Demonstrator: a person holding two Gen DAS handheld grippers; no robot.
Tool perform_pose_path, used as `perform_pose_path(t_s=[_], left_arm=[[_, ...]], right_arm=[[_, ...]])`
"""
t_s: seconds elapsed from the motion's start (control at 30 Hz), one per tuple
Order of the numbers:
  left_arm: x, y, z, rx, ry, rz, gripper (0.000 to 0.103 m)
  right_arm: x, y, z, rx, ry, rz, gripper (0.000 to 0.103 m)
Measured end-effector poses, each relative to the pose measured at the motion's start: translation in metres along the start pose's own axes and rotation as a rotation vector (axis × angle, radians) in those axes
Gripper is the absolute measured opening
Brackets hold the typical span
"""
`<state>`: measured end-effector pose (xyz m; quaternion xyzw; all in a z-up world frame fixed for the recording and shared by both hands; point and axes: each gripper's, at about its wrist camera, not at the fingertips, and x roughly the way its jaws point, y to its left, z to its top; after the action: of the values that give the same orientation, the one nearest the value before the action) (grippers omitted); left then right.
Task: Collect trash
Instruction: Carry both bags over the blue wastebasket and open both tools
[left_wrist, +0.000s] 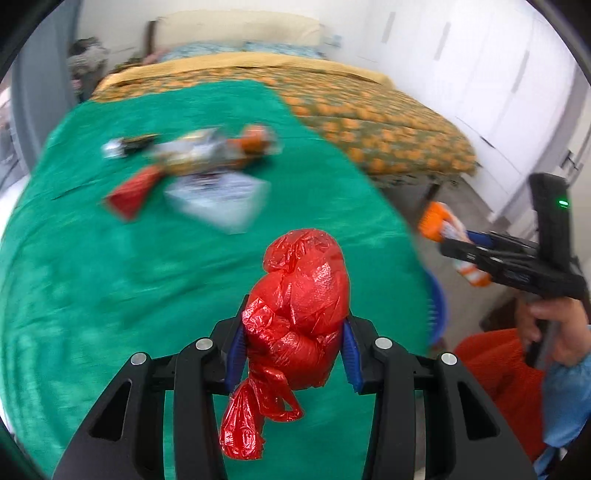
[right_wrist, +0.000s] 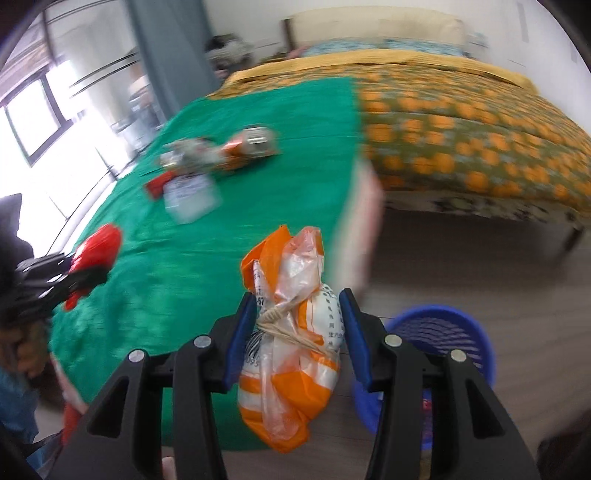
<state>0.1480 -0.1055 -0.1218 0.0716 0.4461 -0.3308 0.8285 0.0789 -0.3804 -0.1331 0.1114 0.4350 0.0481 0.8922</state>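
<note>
My left gripper (left_wrist: 293, 350) is shut on a crumpled red plastic bag (left_wrist: 299, 314) and holds it above the green cloth (left_wrist: 110, 295). My right gripper (right_wrist: 297, 332) is shut on an orange and white plastic bag (right_wrist: 291, 347) tied with string, held near the cloth's right edge. A blue basket (right_wrist: 443, 332) stands on the floor just right of and below the right gripper. More trash lies on the cloth farther off: a pile of wrappers (left_wrist: 199, 151), a red packet (left_wrist: 133, 190) and a white paper (left_wrist: 221, 199). The right gripper also shows in the left wrist view (left_wrist: 454, 243).
A bed with an orange-patterned cover (right_wrist: 461, 129) stands behind the green cloth. White wardrobe doors (left_wrist: 480, 74) line the right wall. A window (right_wrist: 33, 122) is at the left. Wooden floor (right_wrist: 480, 258) lies between bed and basket.
</note>
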Motion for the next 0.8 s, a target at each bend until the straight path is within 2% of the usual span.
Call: perform_pose_path(t_s=[0.07,0.23,0.4,0.63,0.8], left_arm=[[0.016,-0.036,0.009,0.021,0.011,-0.058,0.042],[0.060,-0.112,0.022,0.064,0.053,-0.137,0.042],[0.116,-0.175,0.025,0.107,0.108,-0.174,0.043],[0.188,-0.216,0.017,0.117,0.183,-0.172,0.043],[0.226,-0.222,0.017,0.106,0.204,-0.167,0.045]], right_arm=[[-0.004,-0.029,-0.002,0.025,-0.001,-0.049,0.046],[-0.002,-0.104,-0.021,0.109,0.005,-0.171,0.046],[0.003,-0.149,-0.039,0.210,0.018,-0.183,0.046],[0.001,-0.181,-0.048,0.286,0.006,-0.186,0.046],[-0.001,-0.195,-0.050,0.331,-0.009,-0.176,0.046]])
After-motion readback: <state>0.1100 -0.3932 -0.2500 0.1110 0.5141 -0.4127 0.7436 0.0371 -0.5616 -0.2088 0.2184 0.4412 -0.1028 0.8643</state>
